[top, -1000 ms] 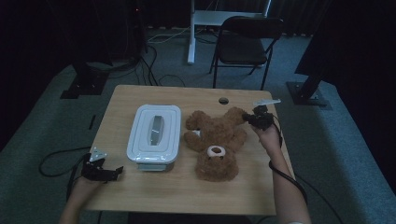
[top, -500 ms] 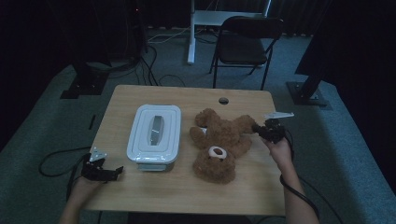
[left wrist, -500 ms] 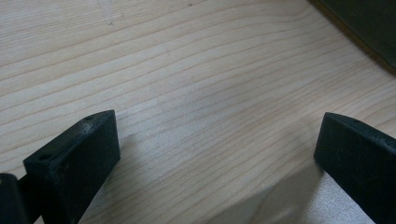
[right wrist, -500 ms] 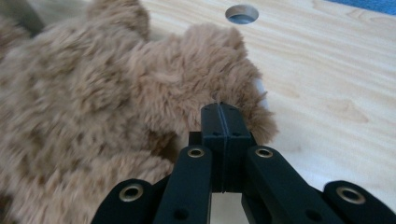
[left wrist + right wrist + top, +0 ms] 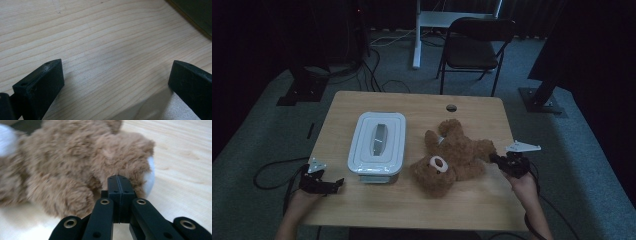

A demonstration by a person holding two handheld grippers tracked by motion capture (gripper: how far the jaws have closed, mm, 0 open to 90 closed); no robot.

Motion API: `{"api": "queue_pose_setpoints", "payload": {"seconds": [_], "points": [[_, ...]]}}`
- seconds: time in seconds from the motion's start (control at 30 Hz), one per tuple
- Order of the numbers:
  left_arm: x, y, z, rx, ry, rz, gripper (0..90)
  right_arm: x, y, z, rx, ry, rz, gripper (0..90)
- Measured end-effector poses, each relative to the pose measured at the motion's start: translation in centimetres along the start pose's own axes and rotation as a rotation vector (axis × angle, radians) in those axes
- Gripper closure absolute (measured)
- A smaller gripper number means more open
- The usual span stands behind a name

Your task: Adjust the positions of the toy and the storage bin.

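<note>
A brown teddy bear [image 5: 457,155] lies on its back on the wooden table [image 5: 422,207], head toward the front edge. My right gripper [image 5: 493,159] is at the bear's right-hand paw, near the table's right edge. In the right gripper view its jaws are pressed together, with the tips [image 5: 117,178] pinching the fur of that paw [image 5: 135,165]. My left gripper [image 5: 333,184] rests at the table's front left corner. Its jaws stand wide apart over bare wood [image 5: 116,67], with nothing between them.
A white lidded plastic box [image 5: 377,142] stands left of the bear. A small round hole [image 5: 451,107] sits near the table's far edge. Beyond the table are a black folding chair [image 5: 477,47], stands and floor cables.
My right gripper has moved toward the front right with the paw in it, and the bear has turned and slid slightly that way. The left gripper has stayed put.
</note>
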State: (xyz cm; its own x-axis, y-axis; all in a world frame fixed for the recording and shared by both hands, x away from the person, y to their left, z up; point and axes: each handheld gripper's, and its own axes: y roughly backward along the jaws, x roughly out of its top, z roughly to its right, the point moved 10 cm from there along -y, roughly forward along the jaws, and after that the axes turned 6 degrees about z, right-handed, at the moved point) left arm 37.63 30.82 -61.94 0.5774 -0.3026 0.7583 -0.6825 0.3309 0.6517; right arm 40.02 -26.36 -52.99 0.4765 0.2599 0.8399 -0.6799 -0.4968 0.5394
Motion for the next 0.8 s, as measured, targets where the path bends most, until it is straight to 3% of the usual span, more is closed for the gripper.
{"api": "queue_pose_setpoints", "payload": {"seconds": [0.17, 0.33, 0.4, 0.47, 0.57, 0.63, 0.73, 0.8], "points": [[0.0, 0.0, 0.0, 0.000, 0.000, 0.000, 0.6, -1.6, 1.9, -1.7, 0.004, 0.007, 0.000, 90.0], [0.0, 0.0, 0.0, 0.000, 0.000, 0.000, 0.6, -3.1, 2.8, -3.4, 0.040, 0.014, -0.020, 90.0], [0.0, 0.0, 0.0, 0.000, 0.000, 0.001, 0.6, -3.8, 3.4, -5.0, 0.087, 0.018, -0.024, 90.0], [0.0, 0.0, 0.0, 0.000, 0.000, 0.001, 0.6, -3.7, 3.8, -6.2, 0.148, -0.022, 0.002, 90.0], [0.0, 0.0, 0.0, 0.000, -0.002, 0.000, 0.6, -3.7, 4.1, -7.4, 0.192, -0.039, 0.008, 90.0], [0.0, 0.0, 0.0, 0.000, -0.001, 0.000, 0.6, -3.7, 4.1, -8.1, 0.212, -0.025, -0.004, 90.0], [0.0, 0.0, 0.0, 0.000, -0.001, 0.000, 0.6, -3.7, 3.9, -7.9, 0.195, -0.020, -0.010, 90.0], [0.0, 0.0, 0.0, 0.000, 0.000, 0.002, 0.6, -2.8, 4.2, -6.9, 0.188, -0.078, 0.031, 85.8]]}}
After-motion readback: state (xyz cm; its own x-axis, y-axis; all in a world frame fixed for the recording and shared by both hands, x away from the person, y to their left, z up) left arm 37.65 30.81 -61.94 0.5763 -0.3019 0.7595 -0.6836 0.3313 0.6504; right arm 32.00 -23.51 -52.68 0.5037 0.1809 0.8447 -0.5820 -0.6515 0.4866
